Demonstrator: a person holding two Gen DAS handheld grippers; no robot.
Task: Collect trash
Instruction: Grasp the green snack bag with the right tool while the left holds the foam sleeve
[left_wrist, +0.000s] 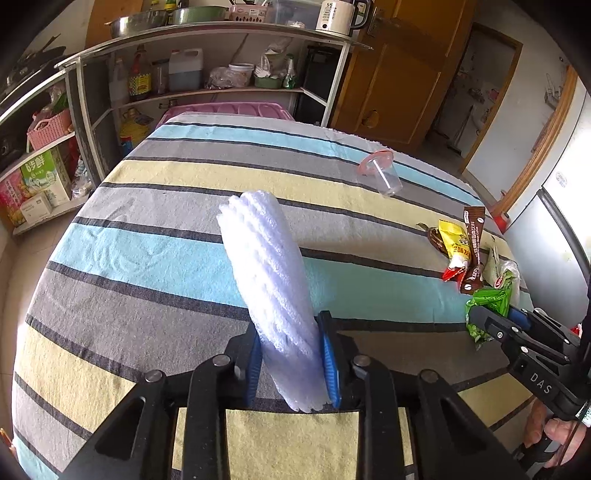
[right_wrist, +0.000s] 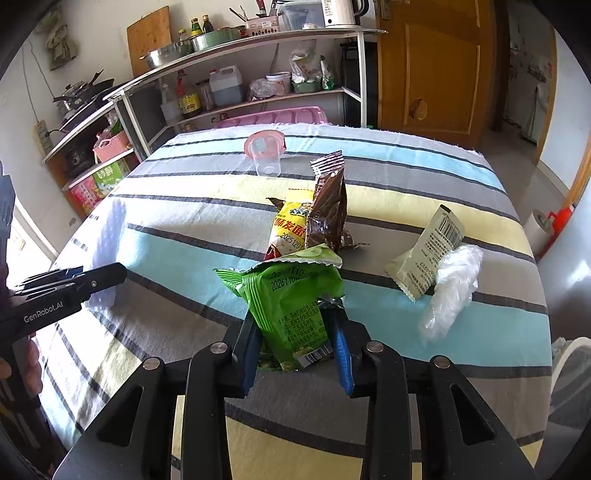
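Now both jaws grip trash above the striped worktop (right_wrist: 406, 206).

Left gripper (left_wrist: 291, 354) pinches a white crumpled bag (left_wrist: 269, 273); right gripper (right_wrist: 295, 343) clamps a green snack wrapper (right_wrist: 291, 299), likely lifting both clear; other wrappers (right_wrist: 314, 218) lie ahead.

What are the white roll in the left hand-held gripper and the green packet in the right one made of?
White roll: looks like soft terry cloth, matte, with ribbed fluffy folds. Green packet: probably thin plastic film, glossy and printed, creased, with a torn zigzag top edge.
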